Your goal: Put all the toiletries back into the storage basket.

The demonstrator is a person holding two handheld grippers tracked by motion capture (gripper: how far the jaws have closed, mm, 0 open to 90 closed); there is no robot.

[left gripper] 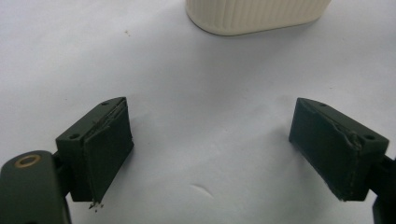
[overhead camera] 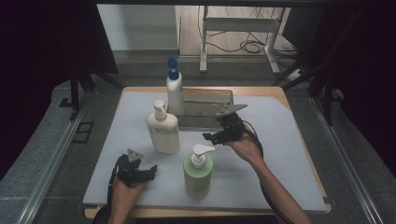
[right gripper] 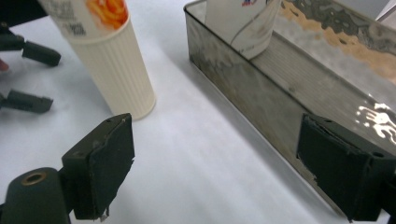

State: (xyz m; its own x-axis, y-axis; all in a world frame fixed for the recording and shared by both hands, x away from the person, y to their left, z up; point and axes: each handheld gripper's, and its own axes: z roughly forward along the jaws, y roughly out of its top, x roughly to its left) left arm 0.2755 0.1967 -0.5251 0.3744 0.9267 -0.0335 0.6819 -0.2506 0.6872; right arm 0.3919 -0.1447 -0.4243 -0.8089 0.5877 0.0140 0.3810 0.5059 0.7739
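Grey counter (overhead camera: 280,154): blue-capped bottle (overhead camera: 174,91) already stands in the metal tray (overhead camera: 205,100) at the far edge. Cream bottle (overhead camera: 163,128) and green bottle (overhead camera: 198,171) still wait mid-counter. Right gripper (overhead camera: 219,132) and left gripper (overhead camera: 140,170) both gape apart, empty.

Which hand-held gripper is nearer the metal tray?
Right. The right hand-held gripper is open beside the metal tray, at its front wall. The left hand-held gripper, also open, sits by the table's near edge.
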